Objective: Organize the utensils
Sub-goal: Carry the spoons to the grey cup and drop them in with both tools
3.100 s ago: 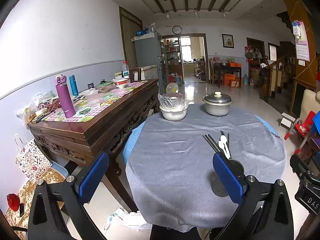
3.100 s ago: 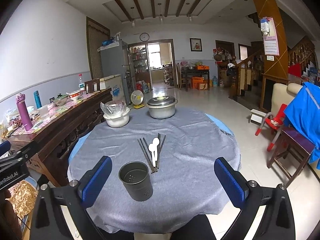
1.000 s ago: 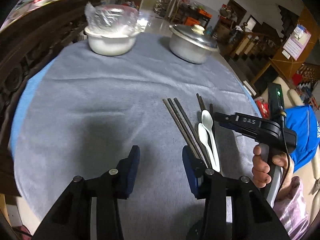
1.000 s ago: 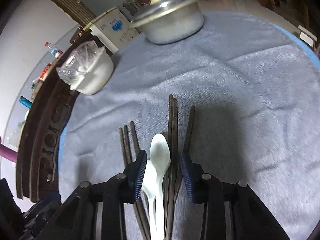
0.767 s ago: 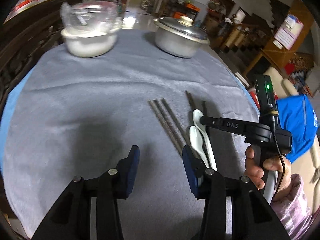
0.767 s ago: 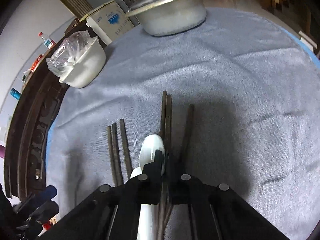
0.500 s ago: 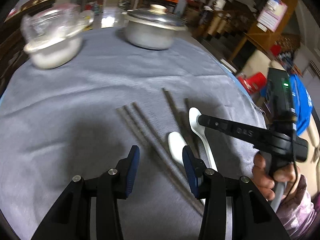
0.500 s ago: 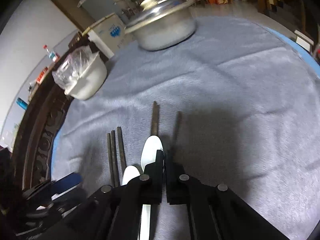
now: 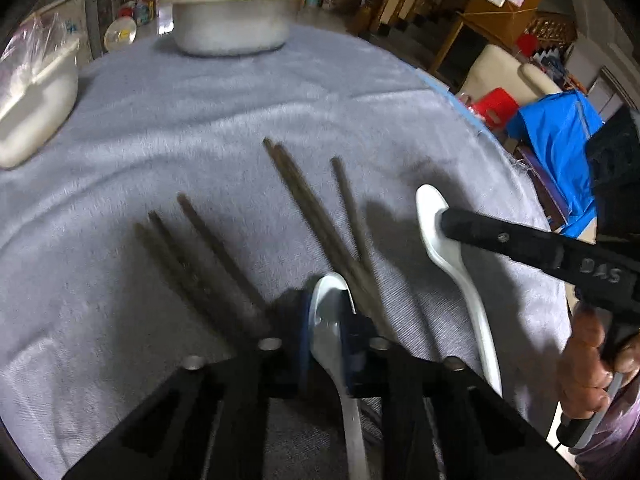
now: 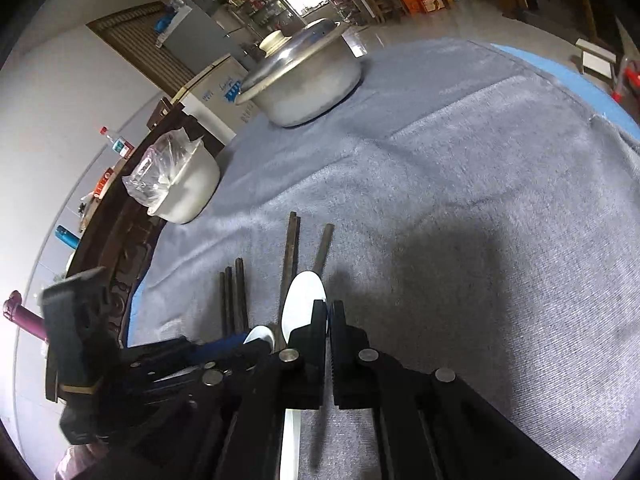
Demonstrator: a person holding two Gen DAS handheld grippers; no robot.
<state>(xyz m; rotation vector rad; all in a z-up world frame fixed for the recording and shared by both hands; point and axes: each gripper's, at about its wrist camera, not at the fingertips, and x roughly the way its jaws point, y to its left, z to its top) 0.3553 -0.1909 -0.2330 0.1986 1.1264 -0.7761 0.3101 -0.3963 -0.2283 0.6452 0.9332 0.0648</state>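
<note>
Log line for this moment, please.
left gripper: closing on near white plastic spoon | right gripper: shut on far white plastic spoon | dark chopsticks: on cloth

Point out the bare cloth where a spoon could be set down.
Bare cloth stretches right of the chopsticks, out to the table edge, and between chopsticks and pot. Crowded: the near middle, with spoons, chopsticks and both claws.
</note>
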